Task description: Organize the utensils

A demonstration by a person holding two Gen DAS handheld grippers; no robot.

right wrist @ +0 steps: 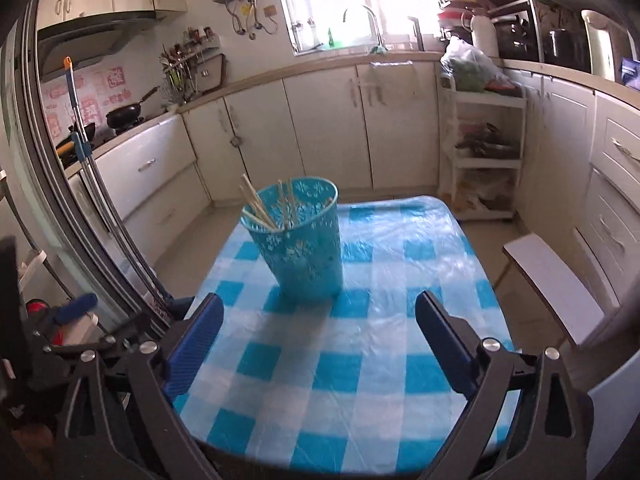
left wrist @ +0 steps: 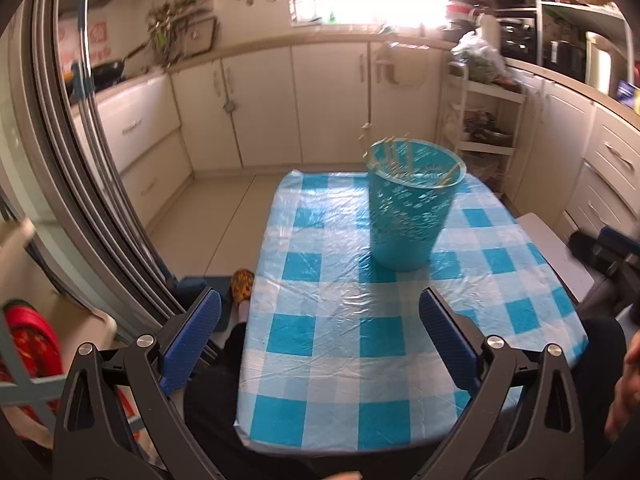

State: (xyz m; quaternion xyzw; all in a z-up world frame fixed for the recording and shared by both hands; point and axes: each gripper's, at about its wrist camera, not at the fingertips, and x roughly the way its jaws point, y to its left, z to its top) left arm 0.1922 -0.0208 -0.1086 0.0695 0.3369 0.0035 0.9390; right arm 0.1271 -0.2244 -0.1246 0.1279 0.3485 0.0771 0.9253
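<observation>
- Chopsticks stand tilted inside the turquoise perforated basket, their pale tips rising past its rim; in your left wrist view the same chopsticks are smeared by blur and hard to count.
- Basket rests upright on the blue-and-white checked tablecloth, toward the table's far side.
- Your left gripper has its blue-padded fingers spread wide, with nothing between them, only cloth beyond.
- Your right gripper is likewise spread wide and grips nothing; its pads sit apart from the basket.
- At the right edge of the left view, part of a hand is cut off by the frame.
- A white chair seat stands beside the table, partly cropped.
- Whether other utensils lie in the basket cannot be made out.
</observation>
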